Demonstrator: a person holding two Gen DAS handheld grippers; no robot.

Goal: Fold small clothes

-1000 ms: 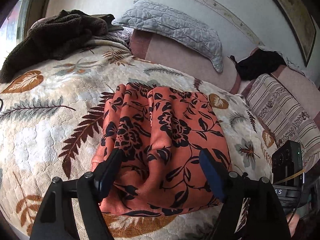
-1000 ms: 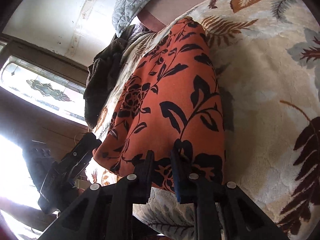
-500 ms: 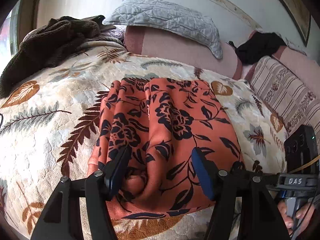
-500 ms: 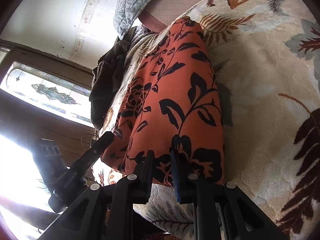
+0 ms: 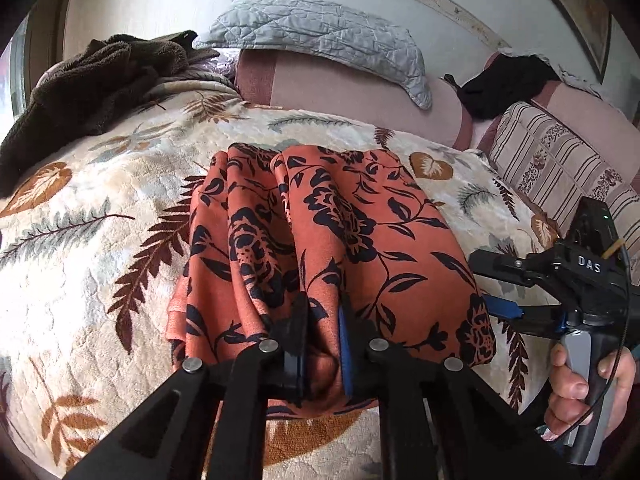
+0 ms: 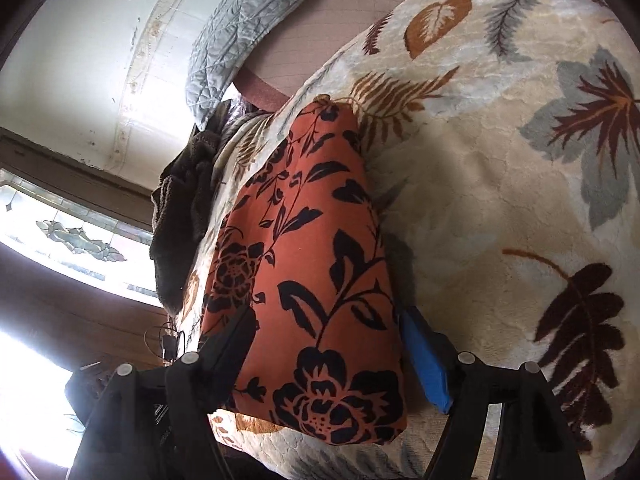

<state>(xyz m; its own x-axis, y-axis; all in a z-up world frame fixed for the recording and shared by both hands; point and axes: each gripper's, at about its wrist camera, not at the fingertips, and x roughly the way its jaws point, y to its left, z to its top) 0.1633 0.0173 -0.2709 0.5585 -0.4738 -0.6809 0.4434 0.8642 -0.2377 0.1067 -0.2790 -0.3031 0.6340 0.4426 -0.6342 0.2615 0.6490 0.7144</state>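
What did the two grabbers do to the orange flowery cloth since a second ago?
The left gripper closed its jaws, pinching a bunched fold at the near edge of the orange floral cloth. The right gripper opened its jaws, letting go of the cloth's corner. The cloth stayed on the leaf-patterned blanket.

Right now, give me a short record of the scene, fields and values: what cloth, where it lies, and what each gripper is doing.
cloth: orange floral garment, bunched in folds
surface: leaf-print blanket
left gripper: shut, pinching the near edge of the garment
right gripper: open, fingers either side of the garment's near corner
nearby: grey pillow, brown towel
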